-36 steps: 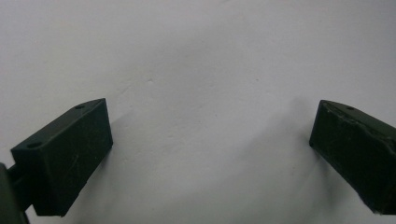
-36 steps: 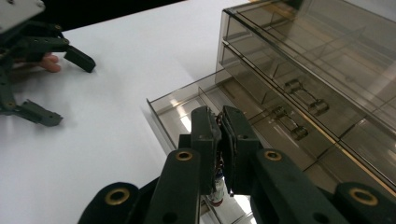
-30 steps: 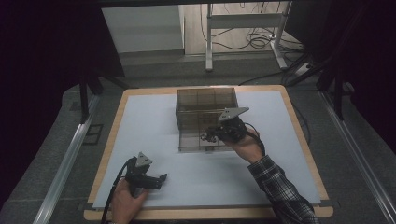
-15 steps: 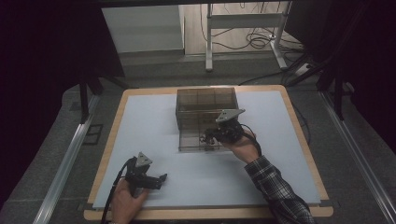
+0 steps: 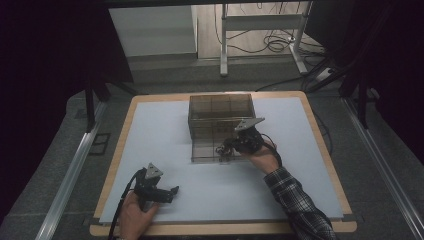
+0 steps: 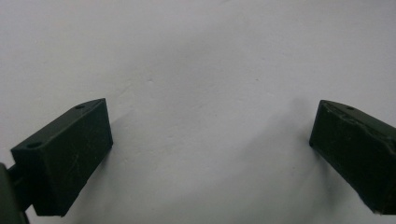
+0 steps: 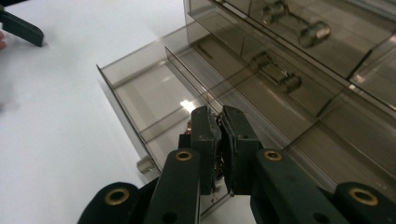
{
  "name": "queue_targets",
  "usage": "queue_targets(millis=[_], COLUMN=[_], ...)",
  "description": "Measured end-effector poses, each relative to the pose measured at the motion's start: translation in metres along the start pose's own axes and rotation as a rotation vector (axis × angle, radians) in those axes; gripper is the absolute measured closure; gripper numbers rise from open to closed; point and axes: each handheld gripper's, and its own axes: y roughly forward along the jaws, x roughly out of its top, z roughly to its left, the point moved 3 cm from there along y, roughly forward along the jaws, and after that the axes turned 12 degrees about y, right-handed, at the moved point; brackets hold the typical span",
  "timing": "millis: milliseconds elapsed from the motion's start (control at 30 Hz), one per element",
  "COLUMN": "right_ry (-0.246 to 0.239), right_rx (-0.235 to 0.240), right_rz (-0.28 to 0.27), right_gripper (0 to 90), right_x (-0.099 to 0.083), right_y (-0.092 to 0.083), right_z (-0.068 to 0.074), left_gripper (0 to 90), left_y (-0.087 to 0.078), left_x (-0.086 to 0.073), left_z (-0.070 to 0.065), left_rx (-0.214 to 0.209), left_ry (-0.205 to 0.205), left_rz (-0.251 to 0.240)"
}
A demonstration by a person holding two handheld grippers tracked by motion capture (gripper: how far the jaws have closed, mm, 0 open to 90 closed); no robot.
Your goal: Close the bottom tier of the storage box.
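Note:
A smoky see-through drawer cabinet (image 5: pixel 220 112) stands mid-table with its lower left drawer (image 5: pixel 205 150) pulled out toward me. My right gripper (image 5: pixel 225 149) hangs over that drawer's front right part, pointing down and left. In the right gripper view the drawer (image 7: pixel 140 93) lies just under the right gripper (image 7: pixel 220 121), whose jaws are shut on a small thin brownish piece (image 7: pixel 217 164); what it is I cannot tell. My left gripper (image 5: pixel 172 192) rests near the table's front left. The left gripper (image 6: pixel 210 140) stands open over bare white surface.
The white table top (image 5: pixel 310 165) has a wooden rim (image 5: pixel 225 227). The open drawer has a small knob (image 7: pixel 144 164) on its front wall and thin dividers inside. Other drawers (image 7: pixel 299 32) with bar handles stay closed. A desk frame and cables lie on the floor beyond.
My right gripper has sunk a little toward the open drawer, still shut on the small piece. The left gripper has kept still.

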Motion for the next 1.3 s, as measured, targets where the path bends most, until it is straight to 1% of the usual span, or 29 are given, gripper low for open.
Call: queue_targets(millis=[233, 433, 600, 833, 1067, 1167, 1300], right_ry=[0.0, 0.005, -0.001, -0.004, -0.006, -0.018, -0.018], right_rx=[-0.02, -0.018, -0.016, -0.02, -0.028, -0.05, -0.056], right_rz=[0.02, 0.031, 0.035, 0.045, 0.056, 0.063, 0.06], right_gripper=[82.7, 82.6, 82.4, 81.5, 78.8, 75.0, 73.2], right_x=[-0.005, -0.009, -0.011, -0.014, -0.016, -0.017, -0.017], right_y=[0.007, 0.014, 0.019, 0.021, 0.021, 0.022, 0.02], right_z=[-0.005, -0.006, -0.005, -0.006, -0.007, -0.007, -0.007], left_gripper=[0.0, 0.0, 0.0, 0.0, 0.0, 0.0, 0.0], left_y=[0.0, 0.0, 0.0, 0.0, 0.0, 0.0, 0.0], left_x=[0.0, 0.0, 0.0, 0.0, 0.0, 0.0, 0.0], left_z=[0.0, 0.0, 0.0, 0.0, 0.0, 0.0, 0.0], left_rx=[0.0, 0.0, 0.0, 0.0, 0.0, 0.0, 0.0], left_ry=[0.0, -0.001, -0.001, -0.001, -0.001, -0.001, -0.001], left_rz=[0.0, 0.0, 0.0, -0.001, -0.001, -0.001, -0.001])
